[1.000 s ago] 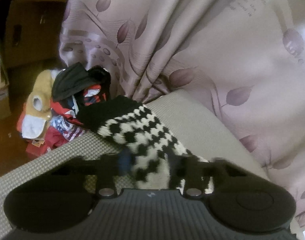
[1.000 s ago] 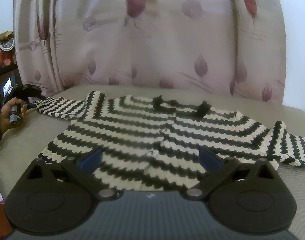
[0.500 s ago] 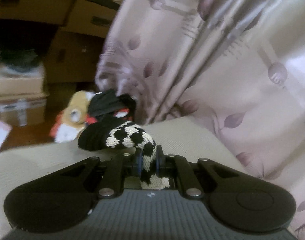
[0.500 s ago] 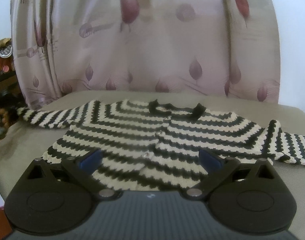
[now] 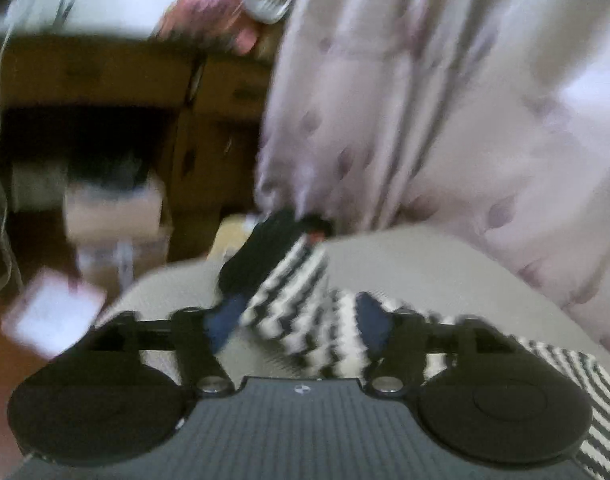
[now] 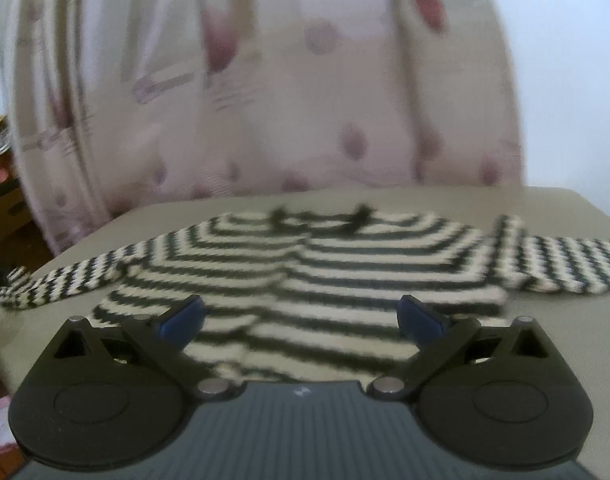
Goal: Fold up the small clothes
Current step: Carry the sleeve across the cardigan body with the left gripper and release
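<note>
Your left gripper (image 5: 301, 322) has just been opening its jaws, and the sleeve (image 5: 301, 304) of the black-and-cream striped cardigan (image 6: 305, 280) lies loosely between them; the blue pads (image 5: 227, 320) stand apart from the knit on the left side, while on the right the picture is too blurred to say whether the pad touches it. The sleeve's black cuff (image 5: 261, 252) points away from you toward the edge of the beige cushion (image 5: 425, 264), with the mauve leaf-print curtain (image 5: 425, 100) hanging just behind. Your right gripper (image 6: 301, 318) hovers with its jaws spread wide and nothing between them, just above the cardigan's lower hem. The cardigan lies flat and face-up on the cushion, collar toward the curtain, both sleeves stretched out to the sides. In the left wrist view, brown furniture (image 5: 105, 80) and a pale box (image 5: 113, 208) sit blurred beyond the cushion, and a pink-edged white card (image 5: 53, 316) shows at the lower left.
</note>
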`<state>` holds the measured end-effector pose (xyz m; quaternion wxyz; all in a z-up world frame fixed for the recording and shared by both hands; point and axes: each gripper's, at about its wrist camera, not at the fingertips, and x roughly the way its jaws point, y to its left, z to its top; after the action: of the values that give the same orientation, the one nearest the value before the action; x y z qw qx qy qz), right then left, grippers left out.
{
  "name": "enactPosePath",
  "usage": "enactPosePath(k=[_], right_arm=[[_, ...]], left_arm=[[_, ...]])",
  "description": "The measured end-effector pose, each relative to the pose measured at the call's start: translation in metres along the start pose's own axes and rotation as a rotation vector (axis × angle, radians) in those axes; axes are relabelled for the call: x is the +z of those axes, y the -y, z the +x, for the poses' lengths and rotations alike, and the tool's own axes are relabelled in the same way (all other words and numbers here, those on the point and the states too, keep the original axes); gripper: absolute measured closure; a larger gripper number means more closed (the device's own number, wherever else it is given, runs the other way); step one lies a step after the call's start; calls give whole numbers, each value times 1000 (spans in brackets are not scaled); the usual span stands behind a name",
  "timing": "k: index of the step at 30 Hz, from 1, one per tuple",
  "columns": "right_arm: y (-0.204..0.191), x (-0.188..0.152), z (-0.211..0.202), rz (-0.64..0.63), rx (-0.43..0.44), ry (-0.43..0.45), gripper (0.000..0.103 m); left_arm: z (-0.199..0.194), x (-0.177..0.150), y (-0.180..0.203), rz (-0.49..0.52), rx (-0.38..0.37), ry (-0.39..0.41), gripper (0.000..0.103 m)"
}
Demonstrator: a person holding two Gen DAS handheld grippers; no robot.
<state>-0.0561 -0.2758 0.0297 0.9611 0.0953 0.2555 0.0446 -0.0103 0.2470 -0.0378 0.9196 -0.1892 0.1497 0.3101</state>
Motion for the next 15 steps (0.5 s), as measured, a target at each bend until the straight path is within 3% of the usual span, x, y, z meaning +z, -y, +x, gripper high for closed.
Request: enactPosePath(k=[3, 7, 11, 15], right_arm=[[35, -10, -21, 48, -90, 3, 0], [78, -34, -43, 102, -169, -25, 0], [97, -58, -55, 140, -156, -58, 0], [101, -65, -52, 149, -122, -81, 0]], left_arm=[[-30, -1, 30, 105, -167, 31, 9], [-50, -23, 71, 250, -448, -120, 7], [-62, -52, 98, 314, -577, -238, 7], [-73, -64, 122, 344, -663, -244, 1]])
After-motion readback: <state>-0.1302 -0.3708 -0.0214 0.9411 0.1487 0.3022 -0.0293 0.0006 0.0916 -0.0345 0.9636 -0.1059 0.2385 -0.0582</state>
